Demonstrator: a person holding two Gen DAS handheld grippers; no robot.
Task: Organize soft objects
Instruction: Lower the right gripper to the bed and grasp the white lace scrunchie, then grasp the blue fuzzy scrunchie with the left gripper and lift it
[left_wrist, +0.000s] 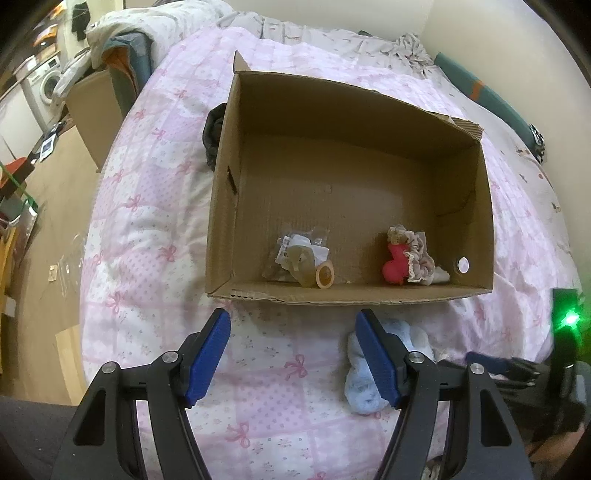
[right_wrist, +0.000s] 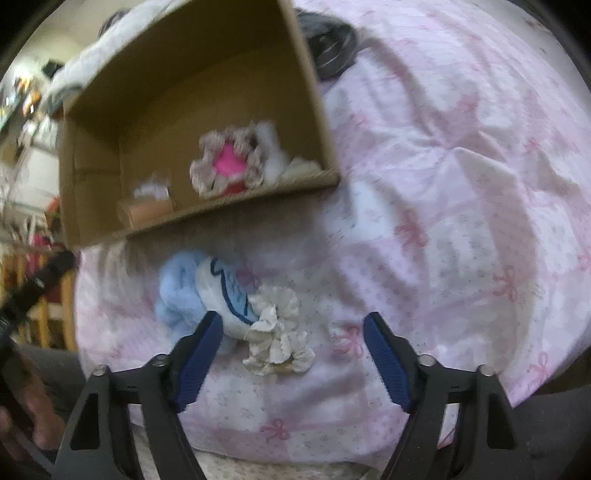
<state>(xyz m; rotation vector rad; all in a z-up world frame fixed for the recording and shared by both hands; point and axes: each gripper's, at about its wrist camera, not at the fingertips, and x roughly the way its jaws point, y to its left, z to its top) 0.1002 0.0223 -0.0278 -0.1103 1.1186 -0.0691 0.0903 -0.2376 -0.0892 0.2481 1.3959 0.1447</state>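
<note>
Risk noted first: right hand-held gripper stood open above a cream ruffled scrunchie that lay touching a pale blue plush toy on the bed. A closing pinch could catch the toy's edge together with the scrunchie, or snag the quilt underneath, since the left blue pad sat right against the plush. View was motion-blurred, so contact could not be confirmed. Left hand-held gripper was open and empty, hovering just short of the cardboard box. Scrunchie's long axis ran from the box side toward the camera; the toy's ran roughly likewise in the left view, just beside the box's near wall.
</note>
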